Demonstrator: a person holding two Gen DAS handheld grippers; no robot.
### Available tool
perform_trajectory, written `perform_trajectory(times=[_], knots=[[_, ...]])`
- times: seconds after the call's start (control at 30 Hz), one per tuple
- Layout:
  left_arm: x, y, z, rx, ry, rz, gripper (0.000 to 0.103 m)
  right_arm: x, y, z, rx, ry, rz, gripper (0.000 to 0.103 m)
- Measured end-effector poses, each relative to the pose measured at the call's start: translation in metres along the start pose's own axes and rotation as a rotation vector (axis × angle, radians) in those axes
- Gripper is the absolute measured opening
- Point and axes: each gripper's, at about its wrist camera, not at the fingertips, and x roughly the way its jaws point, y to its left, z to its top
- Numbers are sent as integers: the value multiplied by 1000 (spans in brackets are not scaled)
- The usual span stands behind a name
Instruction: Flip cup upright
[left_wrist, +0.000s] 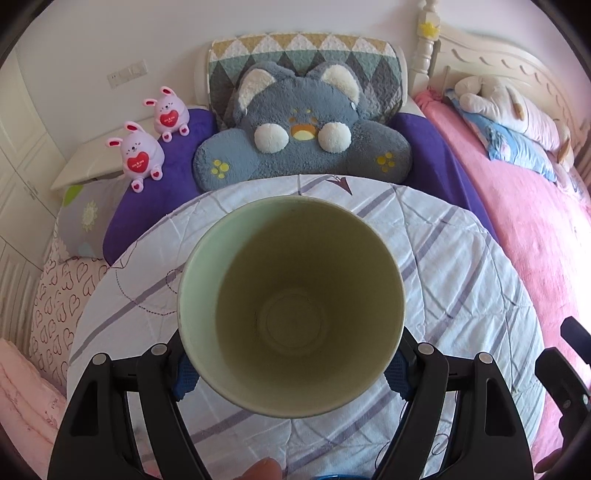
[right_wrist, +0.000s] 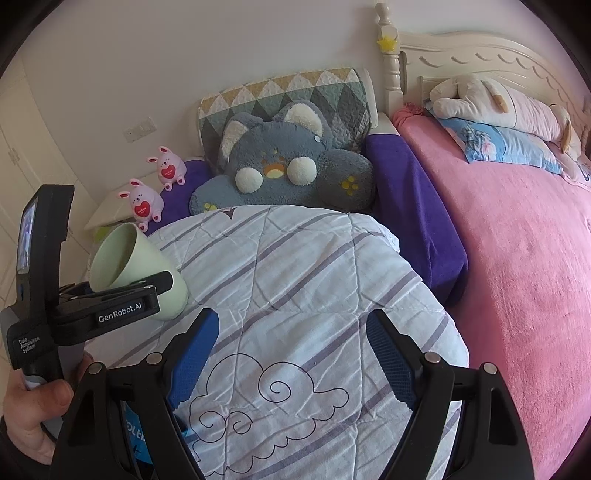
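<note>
A pale green cup (left_wrist: 291, 306) fills the middle of the left wrist view, its open mouth facing the camera and tilted up, empty inside. My left gripper (left_wrist: 291, 373) is shut on its lower wall, blue pads pressed on both sides. In the right wrist view the same cup (right_wrist: 140, 266) is held at the far left by the left gripper (right_wrist: 144, 291), tilted, just above the white striped quilt (right_wrist: 295, 280). My right gripper (right_wrist: 291, 354) is open and empty over the quilt, well right of the cup.
A grey plush cushion (left_wrist: 303, 136) and two small pink bunny toys (left_wrist: 138, 155) sit behind the quilt. A purple blanket (right_wrist: 410, 199) and a pink blanket (right_wrist: 517, 258) lie to the right, with a headboard (right_wrist: 472, 51) and pillows beyond.
</note>
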Motion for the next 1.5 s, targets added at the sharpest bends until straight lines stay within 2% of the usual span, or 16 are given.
perform_trajectory(times=[0.27, 0.6, 0.7, 0.83, 0.93, 1.0, 1.1, 1.37, 1.5], knots=[[-11, -1, -2, 11, -40, 45, 94, -8, 0, -5, 5, -5, -2, 83], [-42, 3, -10, 15, -96, 32, 96, -29, 2, -10, 8, -33, -6, 83], [-69, 8, -18, 8, -171, 24, 96, -43, 4, -13, 10, -62, -3, 83], [-124, 21, -35, -8, -330, -3, 97, -70, 10, -20, 19, -129, 17, 83], [-164, 30, -54, -18, -431, -13, 102, -89, 16, -27, 24, -175, 27, 83], [-184, 34, -67, -21, -463, -20, 103, -102, 21, -33, 28, -204, 29, 83], [-207, 39, -90, -20, -473, -10, 103, -122, 32, -45, 23, -232, 19, 83], [-242, 53, -152, -9, -395, 54, 103, -167, 63, -88, -20, -253, -23, 83], [-259, 66, -184, -23, -394, 82, 103, -186, 81, -114, -63, -251, -48, 83]])
